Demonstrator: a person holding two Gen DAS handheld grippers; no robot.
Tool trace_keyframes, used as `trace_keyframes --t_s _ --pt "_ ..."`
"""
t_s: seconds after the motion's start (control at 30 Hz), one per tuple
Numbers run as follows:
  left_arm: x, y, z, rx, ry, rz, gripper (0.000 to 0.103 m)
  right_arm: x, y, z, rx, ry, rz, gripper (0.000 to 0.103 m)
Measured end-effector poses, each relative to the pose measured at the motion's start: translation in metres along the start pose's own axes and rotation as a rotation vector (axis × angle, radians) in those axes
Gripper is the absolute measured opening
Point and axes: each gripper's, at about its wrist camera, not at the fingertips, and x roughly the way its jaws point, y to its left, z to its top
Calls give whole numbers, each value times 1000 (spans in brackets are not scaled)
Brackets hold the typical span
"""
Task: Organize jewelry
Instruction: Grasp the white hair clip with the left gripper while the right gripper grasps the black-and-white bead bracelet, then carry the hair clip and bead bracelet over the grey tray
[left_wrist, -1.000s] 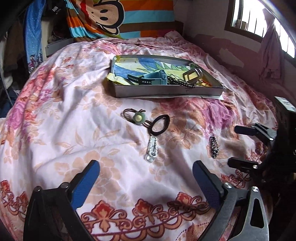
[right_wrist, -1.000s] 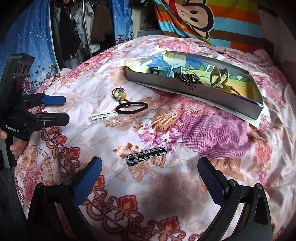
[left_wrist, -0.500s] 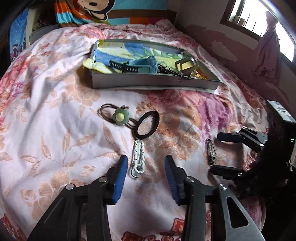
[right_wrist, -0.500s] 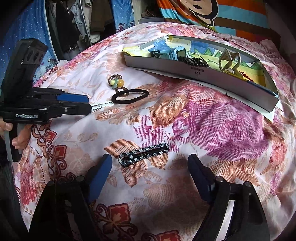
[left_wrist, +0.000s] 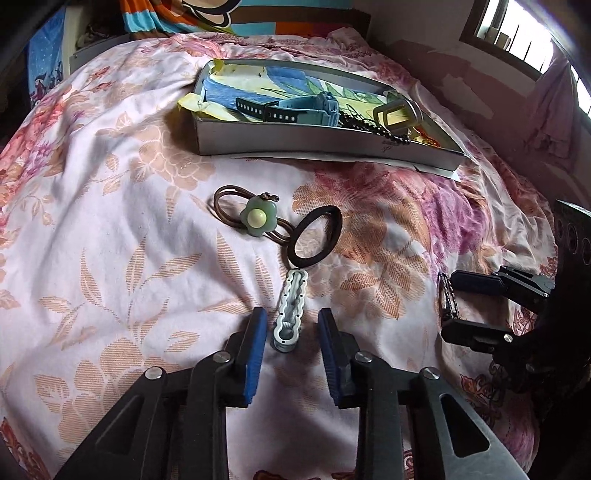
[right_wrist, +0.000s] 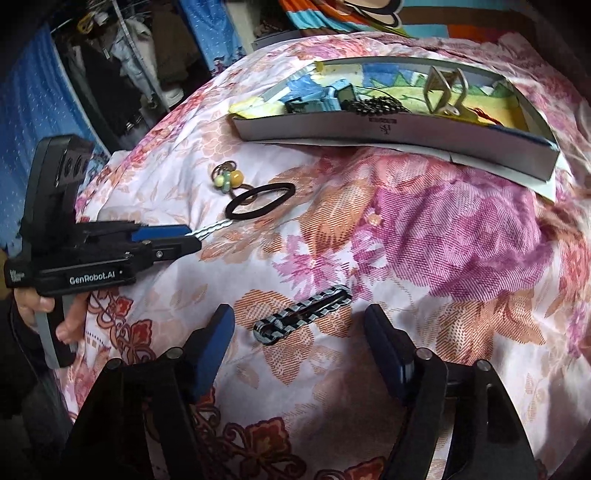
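Nearest in the left wrist view, the left gripper (left_wrist: 291, 332) sits low over a floral bedspread (left_wrist: 110, 229), its blue-padded jaws partly spread with a gap on either side of a white hair clip (left_wrist: 291, 308). The clip lies flat on the bedspread between the fingertips, its long axis running straight away from the camera, rounded hinge end nearest and narrow end pointing toward the tray.

In the right wrist view, the right gripper (right_wrist: 299, 332) is spread wider, its fingers on either side of a black-and-grey patterned hair clip (right_wrist: 303, 314). This clip lies flat on the bedspread, its long axis slanting from near left up to far right, not touched by either finger.

Just beyond the white clip lies a black elastic hair tie (left_wrist: 314, 236), an oval loop. Touching it on the left is a brown hair tie with a green flower (left_wrist: 256, 219).

Farthest away, a shallow grey tray (left_wrist: 314, 142) rests on the bedspread, its long side facing the grippers. Inside are a light blue watch (left_wrist: 295, 109), a dark beaded chain (left_wrist: 373, 127) and a metallic clip (left_wrist: 397, 114).
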Motion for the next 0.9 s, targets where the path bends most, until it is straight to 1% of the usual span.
trace_keyframes --t_s 0.13,0.17,0.23,0.33,0.4,0.5,0.67,0.7,0.73,0.77,0.83,0.9 --pt "1 1 0 -6 -3 14 16 4 2 -1 13 -1 -38 55" --pt "1 1 -1 -5 -3 15 16 4 3 -1 12 -1 -39 54" --pt "1 -1 -1 3 -5 14 16 4 3 -1 9 -1 -39 48" --pt "0 -4 -2 16 -5 -2 15 5 5 0 4 2 -24 43" --pt "0 -5 -2 24 -5 -7 15 6 6 1 0 7 -14 41" --pt "0 -7 -3 31 -6 -10 15 7 9 0 -13 16 1 41" --pt "0 -8 -3 36 -8 -12 15 9 9 0 -17 23 2 40" --pt "-1 -8 -3 36 -8 -12 15 9 9 0 -15 22 0 33" --pt "-1 -8 -3 36 -9 -12 15 9 8 0 -10 21 0 24" --pt "-1 -8 -4 35 -10 -12 15 9 7 0 -6 21 0 20" --pt "-2 -9 -4 38 -14 -12 15 9 5 0 5 20 5 16" --pt "-2 -9 -4 40 -15 -12 15 10 5 0 7 18 6 16"
